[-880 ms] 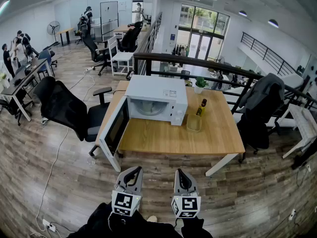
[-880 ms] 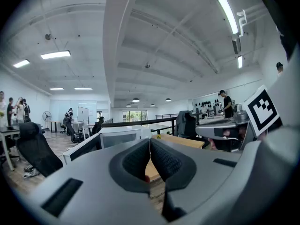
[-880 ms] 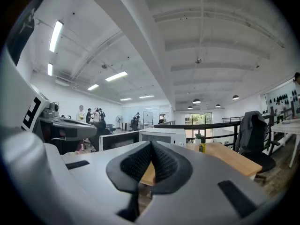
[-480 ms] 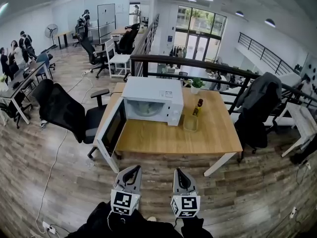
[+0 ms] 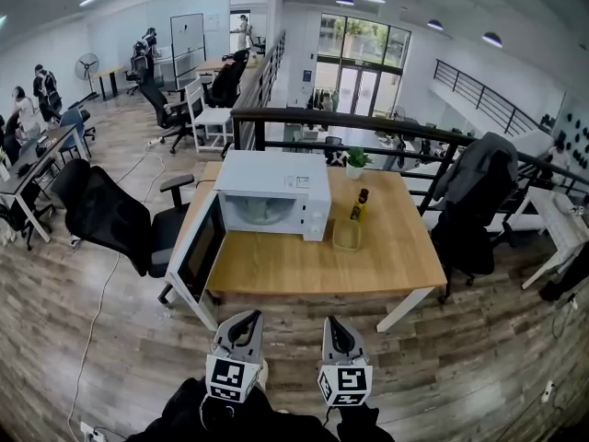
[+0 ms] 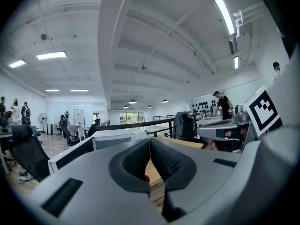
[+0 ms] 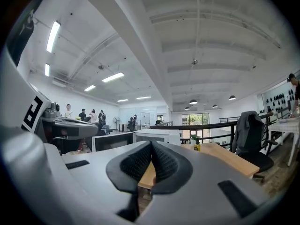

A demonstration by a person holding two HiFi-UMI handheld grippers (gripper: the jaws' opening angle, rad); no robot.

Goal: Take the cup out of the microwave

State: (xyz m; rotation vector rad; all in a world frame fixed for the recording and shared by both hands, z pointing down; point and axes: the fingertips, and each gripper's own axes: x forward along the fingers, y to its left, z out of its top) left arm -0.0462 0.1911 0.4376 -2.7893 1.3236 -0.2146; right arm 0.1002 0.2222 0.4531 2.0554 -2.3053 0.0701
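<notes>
A white microwave point(image 5: 271, 191) stands on the wooden table point(image 5: 386, 261) with its door point(image 5: 198, 254) swung open to the left. Something pale and round point(image 5: 258, 212) shows in its cavity; I cannot tell whether it is the cup. Both grippers hang side by side over the floor, well short of the table's front edge. My left gripper point(image 5: 241, 325) is shut with nothing in it, pads together point(image 6: 149, 142). The right gripper point(image 5: 336, 328) is shut and empty too point(image 7: 151, 144). The microwave point(image 6: 115, 137) lies level and ahead of both point(image 7: 157, 136).
To the right of the microwave stand a clear container point(image 5: 347, 235), a dark bottle point(image 5: 358, 204) and a small potted plant point(image 5: 354, 162). A black office chair point(image 5: 106, 219) is left of the open door, another with a jacket point(image 5: 474, 201) right of the table. A black railing point(image 5: 368, 122) runs behind.
The table and microwave have drifted left and a little nearer in the head view. Both grippers stay shut in the same place in the frame.
</notes>
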